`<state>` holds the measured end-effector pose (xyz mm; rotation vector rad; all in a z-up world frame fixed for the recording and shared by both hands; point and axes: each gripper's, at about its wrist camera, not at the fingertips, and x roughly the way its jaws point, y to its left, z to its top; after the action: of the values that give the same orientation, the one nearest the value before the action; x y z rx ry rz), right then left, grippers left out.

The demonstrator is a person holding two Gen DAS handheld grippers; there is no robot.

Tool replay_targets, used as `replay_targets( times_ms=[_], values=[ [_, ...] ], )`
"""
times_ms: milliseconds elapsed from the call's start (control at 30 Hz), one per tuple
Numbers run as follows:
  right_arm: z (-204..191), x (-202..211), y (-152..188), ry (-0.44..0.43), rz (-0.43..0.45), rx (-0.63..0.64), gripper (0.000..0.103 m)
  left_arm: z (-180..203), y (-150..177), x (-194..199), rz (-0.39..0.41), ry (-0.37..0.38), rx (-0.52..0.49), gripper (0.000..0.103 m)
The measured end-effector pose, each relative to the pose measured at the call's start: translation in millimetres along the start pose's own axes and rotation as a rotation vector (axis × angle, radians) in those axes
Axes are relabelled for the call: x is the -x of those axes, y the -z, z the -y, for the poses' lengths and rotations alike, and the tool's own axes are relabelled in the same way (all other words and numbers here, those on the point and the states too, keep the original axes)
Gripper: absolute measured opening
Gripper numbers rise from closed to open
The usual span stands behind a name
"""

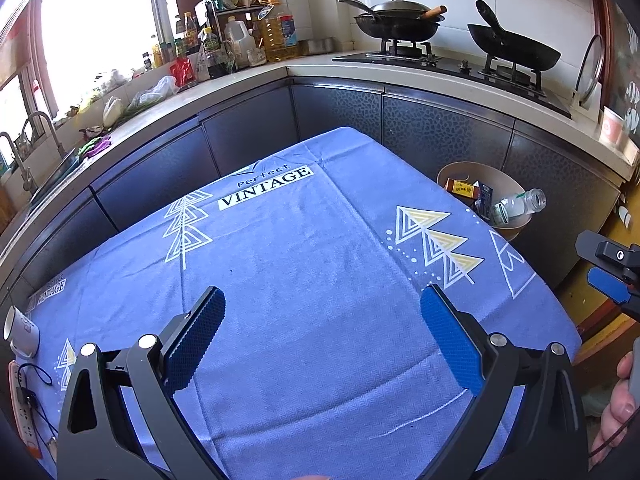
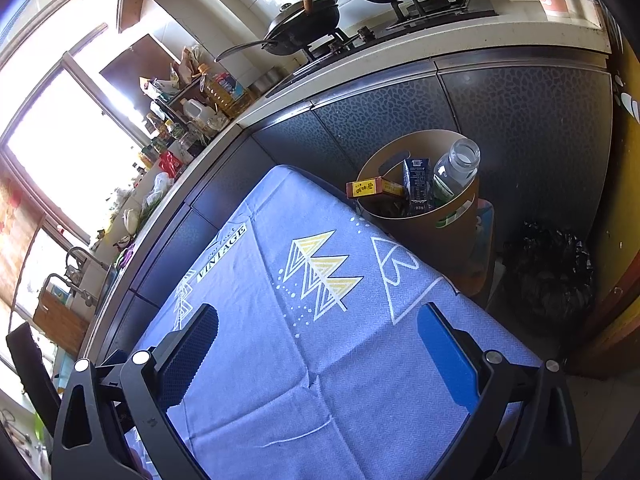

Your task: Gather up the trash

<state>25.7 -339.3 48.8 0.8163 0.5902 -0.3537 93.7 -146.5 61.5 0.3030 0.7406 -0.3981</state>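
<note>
Both grippers are hovering over the blue tablecloth (image 1: 304,264) on the surface, fingers spread wide apart and gripping nothing: left gripper (image 1: 322,344), right gripper (image 2: 318,354). All the trash is sitting in the tan bin (image 2: 424,236) off the far right corner of the surface, well ahead of the fingers. The clear plastic bottle (image 2: 454,170) is leaning neck-up and sticking over the rim, next to an upright dark carton (image 2: 418,184) and a yellow-red box (image 2: 370,188) lying across the edge.
</note>
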Motion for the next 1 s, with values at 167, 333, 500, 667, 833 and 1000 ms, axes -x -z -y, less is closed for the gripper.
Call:
replay_targets(
  times_ms=[167, 333, 500, 667, 833, 1000],
  values=[
    [1.0, -0.3, 0.4, 0.001, -0.004, -0.002, 0.099, 2.7, 1.0, -1.9, -0.006, -0.002, -0.013, 0.097],
    [1.2, -0.3, 0.6, 0.002, -0.004, -0.004, 0.099, 1.7, 0.9, -3.3, -0.013, 0.0, -0.01, 0.097],
    [2.0, -1.4, 1.0, 0.003, -0.005, -0.005, 0.1, 1.5, 1.0, -3.5, -0.013, 0.002, -0.013, 0.097],
    [2.0, -1.2, 1.0, 0.003, -0.005, -0.005, 0.099, 1.6, 1.4, -3.5, -0.012, 0.002, -0.012, 0.097],
    [1.9, -1.1, 0.9, 0.002, -0.006, -0.006, 0.099, 1.4, 1.3, -3.2, -0.012, 0.0, -0.015, 0.097],
    [2.9, -2.5, 1.7, 0.003, -0.002, -0.002, 0.099, 1.4, 1.4, -2.7, -0.01, 0.001, -0.016, 0.097]
  ],
)
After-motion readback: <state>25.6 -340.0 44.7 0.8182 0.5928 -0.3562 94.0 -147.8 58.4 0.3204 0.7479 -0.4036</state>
